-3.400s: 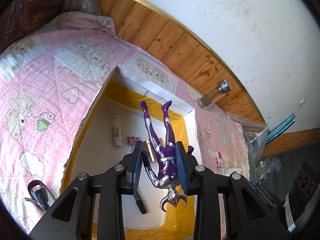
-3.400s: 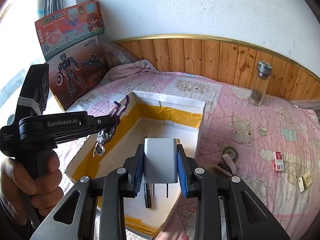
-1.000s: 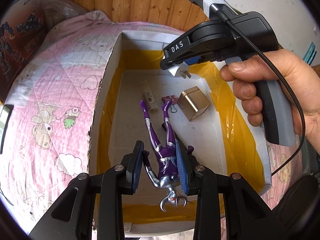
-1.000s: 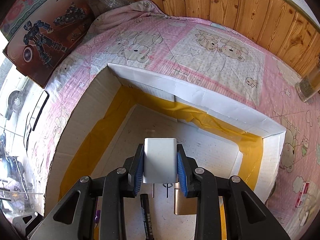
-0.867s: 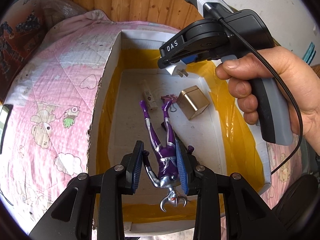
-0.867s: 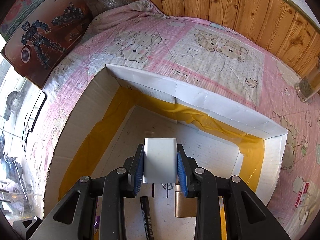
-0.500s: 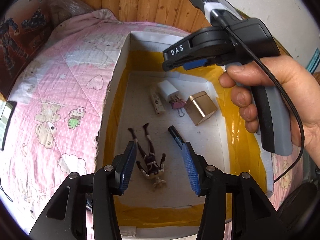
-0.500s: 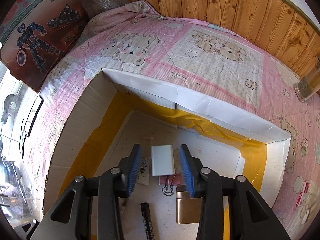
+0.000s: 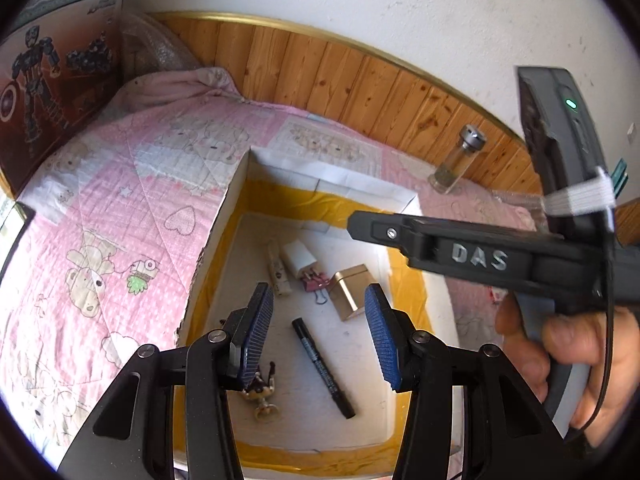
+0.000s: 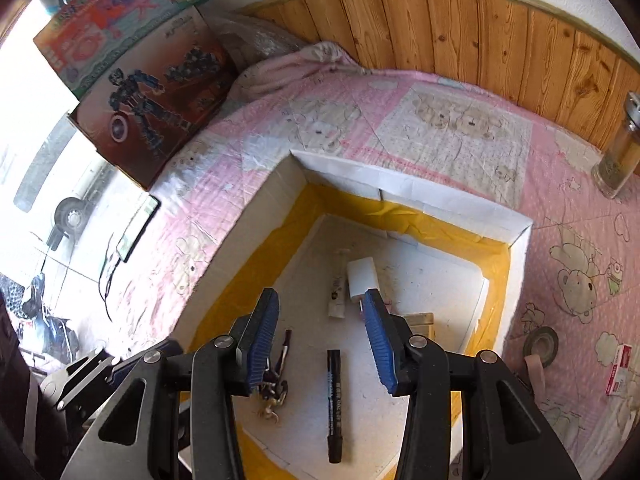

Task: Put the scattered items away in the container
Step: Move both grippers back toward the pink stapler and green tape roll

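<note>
A white cardboard box (image 9: 332, 178) with yellow tape inside lies on the pink quilt; it also shows in the right wrist view (image 10: 404, 186). Inside lie a white charger (image 9: 298, 258) (image 10: 362, 278), a purple toy figure (image 9: 262, 390) (image 10: 276, 378), a black marker (image 9: 322, 362) (image 10: 334, 404), a gold box (image 9: 348, 290), a pink clip (image 9: 316, 284) and a small tube (image 10: 338, 288). My left gripper (image 9: 318, 336) is open and empty above the box. My right gripper (image 10: 320, 338) is open and empty above the box, and its body (image 9: 472, 256) crosses the left wrist view.
On the quilt right of the box lie a tape roll (image 10: 540, 346) and a small red-and-white packet (image 10: 618, 368). A glass bottle (image 9: 456, 164) stands by the wooden wall panel. Toy boxes (image 10: 156, 96) lean at the far left. A phone (image 10: 134, 226) lies at the bed's left edge.
Both grippers opened: the purple figure and the white charger dropped into the box. Both grippers have since lifted and pulled back from the box.
</note>
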{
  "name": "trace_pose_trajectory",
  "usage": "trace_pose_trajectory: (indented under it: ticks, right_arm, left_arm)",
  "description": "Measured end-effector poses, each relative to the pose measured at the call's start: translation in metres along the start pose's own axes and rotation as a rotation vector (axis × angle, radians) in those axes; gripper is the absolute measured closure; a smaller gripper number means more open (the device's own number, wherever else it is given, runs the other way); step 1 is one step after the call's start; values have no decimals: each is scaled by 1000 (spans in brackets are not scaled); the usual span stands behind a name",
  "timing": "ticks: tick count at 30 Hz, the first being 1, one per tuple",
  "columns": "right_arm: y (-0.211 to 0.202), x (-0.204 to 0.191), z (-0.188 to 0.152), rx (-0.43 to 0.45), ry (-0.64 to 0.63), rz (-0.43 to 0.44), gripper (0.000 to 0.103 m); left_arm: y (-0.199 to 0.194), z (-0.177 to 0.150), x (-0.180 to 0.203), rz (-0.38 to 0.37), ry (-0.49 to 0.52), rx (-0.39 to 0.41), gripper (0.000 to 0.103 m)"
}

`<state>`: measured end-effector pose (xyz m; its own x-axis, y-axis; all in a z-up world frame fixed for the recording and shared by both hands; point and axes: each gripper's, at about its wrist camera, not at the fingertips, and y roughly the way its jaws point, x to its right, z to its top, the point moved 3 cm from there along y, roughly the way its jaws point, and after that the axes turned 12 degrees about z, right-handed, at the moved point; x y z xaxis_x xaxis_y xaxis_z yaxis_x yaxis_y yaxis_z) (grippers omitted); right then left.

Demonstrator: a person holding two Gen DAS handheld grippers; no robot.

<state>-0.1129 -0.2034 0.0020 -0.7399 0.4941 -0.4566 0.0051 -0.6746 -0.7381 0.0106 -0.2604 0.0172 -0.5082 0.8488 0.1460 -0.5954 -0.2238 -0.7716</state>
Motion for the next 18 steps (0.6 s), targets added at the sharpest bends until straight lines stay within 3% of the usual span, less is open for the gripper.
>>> trace_pose_trajectory:
  ticks: [7,13,15,18]
  right_arm:
    - [-102,-17,-47,289,-80,21,52]
    - [-171,23,-96,487,-15,-58,52]
    - [-181,46,-107,509,42,-88,52]
    - [-175,80,-118,468,119,-143,52]
  left_arm:
    - [-33,-1,30,-115,27,91,53]
    - [-50,-15,70,-158,122,102,53]
    - [-50,-18,79,-163,137,94,53]
    - [-46,-23,90,-183,140,64,53]
